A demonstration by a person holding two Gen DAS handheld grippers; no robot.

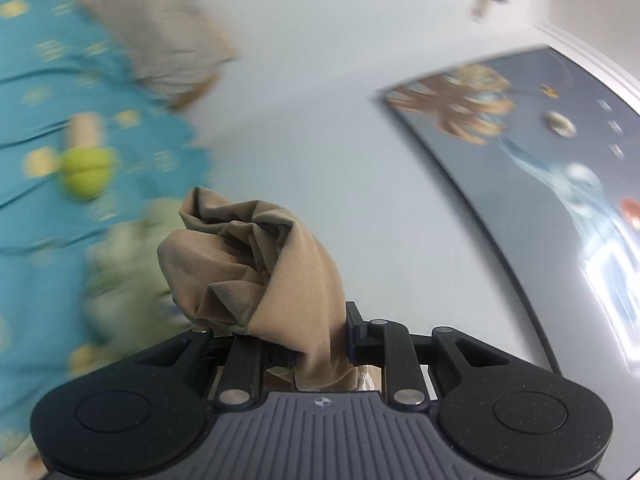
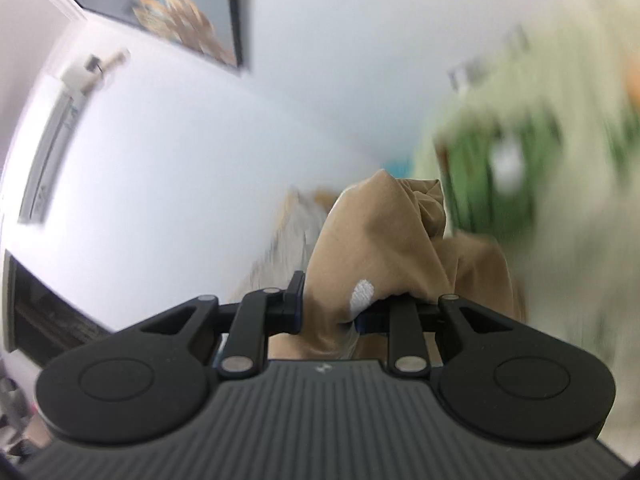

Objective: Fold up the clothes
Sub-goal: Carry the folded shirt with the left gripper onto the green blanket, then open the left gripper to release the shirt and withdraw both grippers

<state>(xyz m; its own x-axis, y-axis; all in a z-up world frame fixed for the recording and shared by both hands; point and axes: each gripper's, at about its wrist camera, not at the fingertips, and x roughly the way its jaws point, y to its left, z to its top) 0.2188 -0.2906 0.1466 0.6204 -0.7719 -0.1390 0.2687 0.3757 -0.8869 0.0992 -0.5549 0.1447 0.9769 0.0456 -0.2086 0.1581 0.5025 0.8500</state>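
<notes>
A tan garment (image 1: 256, 264) is bunched up and pinched in my left gripper (image 1: 320, 340), which is shut on it and held up in the air facing a wall. My right gripper (image 2: 328, 312) is shut on another part of the same tan garment (image 2: 380, 240), which carries a small white patch (image 2: 362, 294). Both views are tilted and blurred. The rest of the garment hangs out of sight below the grippers.
A framed picture (image 1: 540, 152) hangs on the pale wall; it also shows in the right wrist view (image 2: 172, 8). A teal patterned cloth (image 1: 60, 128) with a yellow-green ball (image 1: 86, 172) lies at left. A blurred green and cream pile (image 2: 520, 160) lies at right.
</notes>
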